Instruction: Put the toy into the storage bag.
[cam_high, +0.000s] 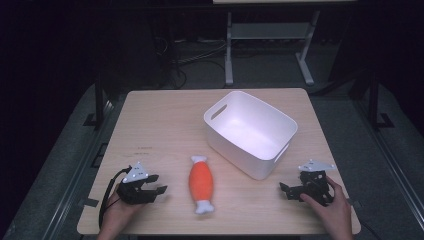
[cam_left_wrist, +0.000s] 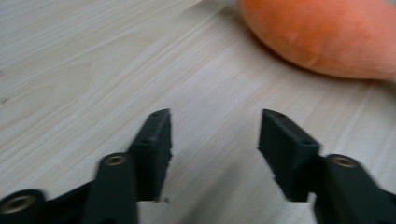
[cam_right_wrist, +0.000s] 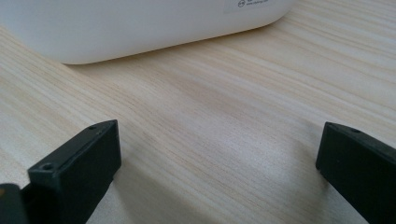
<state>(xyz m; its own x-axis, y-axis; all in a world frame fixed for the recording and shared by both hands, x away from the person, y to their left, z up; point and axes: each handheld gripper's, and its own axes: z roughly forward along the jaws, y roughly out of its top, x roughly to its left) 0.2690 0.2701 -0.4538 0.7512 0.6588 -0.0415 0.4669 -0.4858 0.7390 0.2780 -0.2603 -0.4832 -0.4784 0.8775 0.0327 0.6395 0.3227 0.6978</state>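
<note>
While it lies flat on the table (cam_high: 150, 120), the orange plush toy (cam_high: 201, 183) with white ends is touched by neither claw. It is seen just ahead of the left claw (cam_high: 156, 184), to the side toward which that claw's jaws point, with a strip of bare wood between them. In the left gripper view the toy's orange body (cam_left_wrist: 327, 37) is found beyond the jaws and off toward the upper right, nothing being held between them. The left claw's jaws are kept apart, about half spread, low over the table.

Farther from the left claw, past the toy, a white plastic bin (cam_high: 250, 131) with handle slots is set on the table, and its inside is seen bare. The right claw (cam_high: 289, 191) is held near the bin's closest corner, apart from it, by a hand (cam_high: 330, 207) resting at the table's near edge. Its jaws are spread wide with only wood grain between them, and the bin's rounded wall (cam_right_wrist: 140, 28) is seen just beyond them in the right gripper view.
</note>
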